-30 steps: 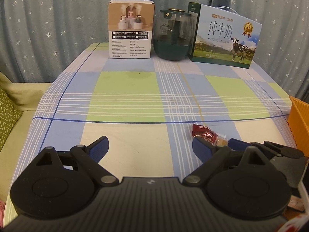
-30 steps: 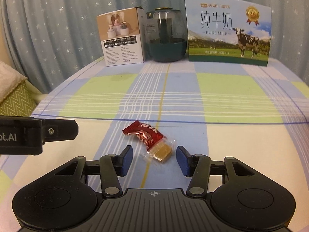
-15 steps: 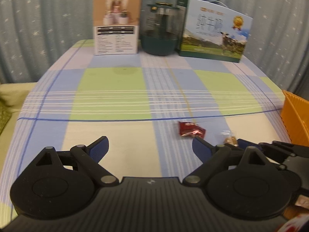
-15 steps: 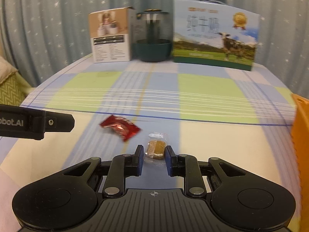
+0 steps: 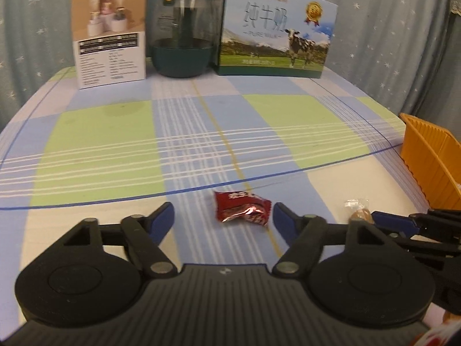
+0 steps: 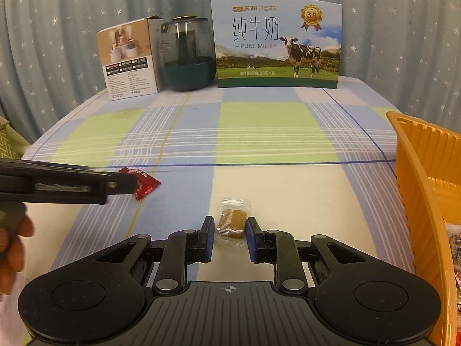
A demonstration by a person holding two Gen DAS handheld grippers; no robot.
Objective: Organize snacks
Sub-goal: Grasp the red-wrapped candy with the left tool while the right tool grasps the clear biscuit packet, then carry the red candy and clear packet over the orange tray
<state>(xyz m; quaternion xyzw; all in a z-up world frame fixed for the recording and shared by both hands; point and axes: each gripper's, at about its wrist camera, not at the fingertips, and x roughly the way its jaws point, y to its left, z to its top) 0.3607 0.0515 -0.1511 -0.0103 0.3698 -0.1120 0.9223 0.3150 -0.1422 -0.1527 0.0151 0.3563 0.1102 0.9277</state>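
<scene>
A red-wrapped candy (image 5: 242, 208) lies on the checked tablecloth between the blue pads of my left gripper (image 5: 223, 219). Its jaws are closing around the candy, with a gap still showing on both sides. In the right wrist view the same red candy (image 6: 145, 185) is partly hidden behind the left gripper's finger. My right gripper (image 6: 230, 238) is shut on a brown candy in a clear wrapper (image 6: 232, 222). That brown candy (image 5: 360, 212) also shows at the right in the left wrist view, pinched by the right gripper's blue tips.
An orange basket (image 6: 417, 178) stands at the right table edge, with several wrapped snacks inside it. At the back of the table stand a white-and-tan box (image 5: 111, 30), a dark green glass jar (image 5: 184, 43) and a milk carton (image 6: 278, 43). A person's hand (image 6: 11, 248) holds the left gripper.
The right gripper closed on the brown candy and carried it right, away from the red one. The left gripper came forward and down to straddle the red candy, its jaws narrowing.
</scene>
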